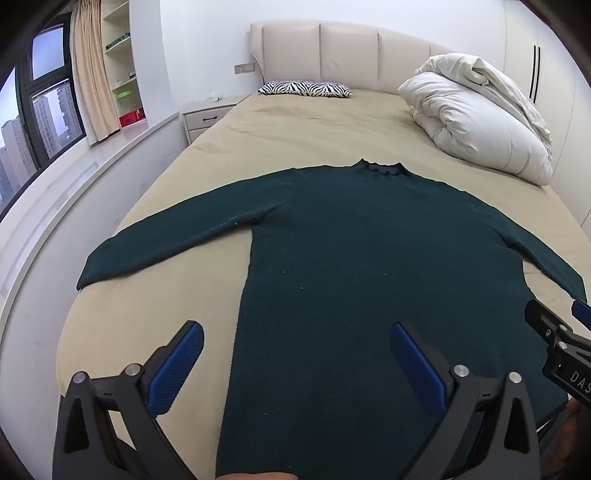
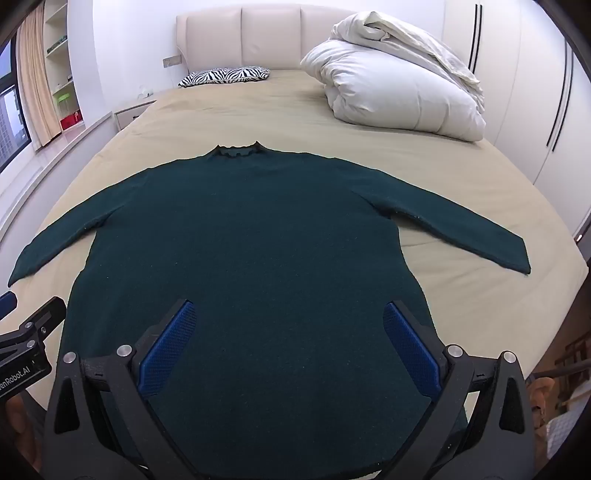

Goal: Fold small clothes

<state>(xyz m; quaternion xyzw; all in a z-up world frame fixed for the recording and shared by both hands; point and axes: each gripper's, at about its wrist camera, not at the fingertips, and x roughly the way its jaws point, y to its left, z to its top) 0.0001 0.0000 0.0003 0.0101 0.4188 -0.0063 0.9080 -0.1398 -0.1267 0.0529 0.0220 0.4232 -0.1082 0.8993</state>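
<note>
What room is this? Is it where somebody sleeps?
Most likely a bedroom: there is a big bed with a padded headboard, a rolled-up white duvet and a nightstand.

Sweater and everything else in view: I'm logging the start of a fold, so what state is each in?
Sweater: flat on the bed, sleeves spread, unfolded.
Left tongs: open, empty.
Right tongs: open, empty.
Duvet: bundled by the headboard.
Zebra pillow: lying flat.
</note>
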